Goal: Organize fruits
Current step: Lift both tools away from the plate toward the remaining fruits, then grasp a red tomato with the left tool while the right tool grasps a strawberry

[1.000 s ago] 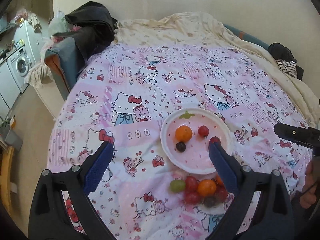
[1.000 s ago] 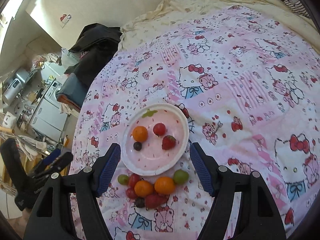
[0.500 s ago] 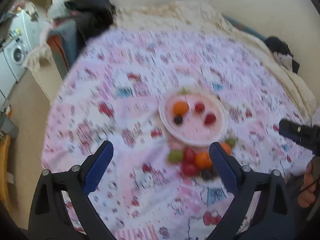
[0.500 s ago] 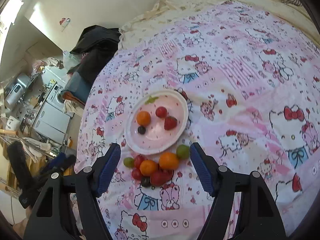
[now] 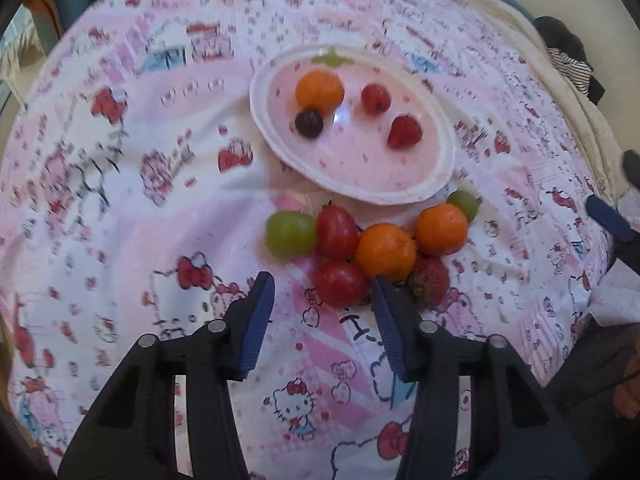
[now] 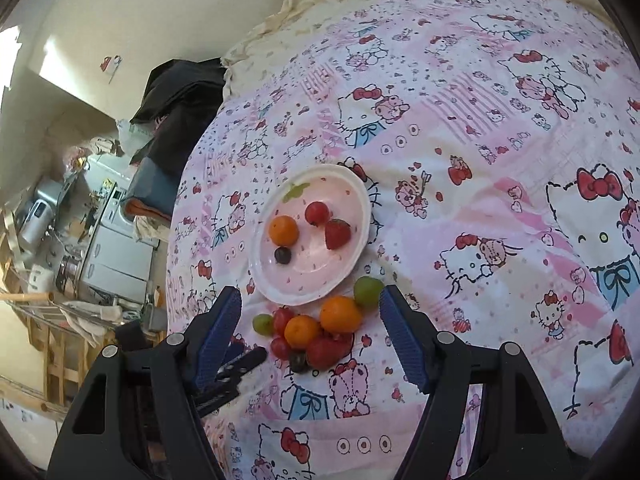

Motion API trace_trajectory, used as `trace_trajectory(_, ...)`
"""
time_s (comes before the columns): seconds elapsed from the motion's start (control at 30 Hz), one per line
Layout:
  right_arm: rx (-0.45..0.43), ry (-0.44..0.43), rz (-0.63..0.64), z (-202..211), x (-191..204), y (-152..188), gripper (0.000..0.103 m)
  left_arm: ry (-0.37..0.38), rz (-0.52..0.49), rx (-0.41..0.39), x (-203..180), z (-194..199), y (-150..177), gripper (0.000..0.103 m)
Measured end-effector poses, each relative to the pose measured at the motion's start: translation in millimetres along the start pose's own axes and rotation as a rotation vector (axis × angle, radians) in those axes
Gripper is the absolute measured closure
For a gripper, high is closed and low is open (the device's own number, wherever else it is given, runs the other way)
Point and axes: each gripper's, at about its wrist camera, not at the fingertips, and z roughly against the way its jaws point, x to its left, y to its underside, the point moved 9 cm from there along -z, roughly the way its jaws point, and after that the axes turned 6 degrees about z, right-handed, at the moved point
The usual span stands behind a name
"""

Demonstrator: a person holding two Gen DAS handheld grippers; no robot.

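1. Closing in on the loose fruit pile (image 5: 360,248) just below the plate (image 5: 444,168), the left gripper (image 5: 324,292) has just been narrowing its jaws; a red fruit (image 5: 340,282) sits between them, pads not yet touching.
2. Neighbours touch it, so a finger may knock the orange (image 5: 386,252) rolling.
3. Soft bedding (image 5: 120,200) may let it slip.
4. The right gripper (image 6: 310,300) hovers apart, empty.

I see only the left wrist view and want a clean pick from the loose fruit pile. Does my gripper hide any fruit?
Observer: Yes. The right wrist view shows a small dark round grape at the near edge of the loose fruit pile, beside the red strawberry. Your left gripper has jaws that have just been closing, a small red tomato between them, not yet pressed.
Operator: Is the right gripper holding anything?
Observer: No, its jaws stand open and empty, aimed at the pile.
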Motion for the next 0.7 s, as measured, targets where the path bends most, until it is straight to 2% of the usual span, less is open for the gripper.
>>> trace_trajectory(0.13,0.017,-0.005,-0.014,-5.2,-4.0,-0.3,0.029,0.015,-0.008,0.037,-4.3,-13.7,5.7,0.057)
trace_trajectory(0.27,0.023,-0.017,-0.016,-8.0,-2.8,-2.6,0.029,0.014,-0.012,0.032,-8.6,-20.0,2.2,0.059)
trace_trajectory(0.37,0.027,-0.025,-0.011,-10.2,-0.4,-4.4,0.029,0.045,0.012,0.028,-7.2,-23.2,-0.7,0.061)
trace_trajectory(0.5,0.042,-0.028,-0.001,-14.3,2.3,-2.7,0.029,0.101,0.053,0.061,-7.8,-26.3,-0.9,0.072)
trace_trajectory(0.7,0.043,-0.023,0.015,-15.1,5.0,-2.3,0.029,0.124,0.073,0.078,-7.2,-27.2,0.2,0.076)
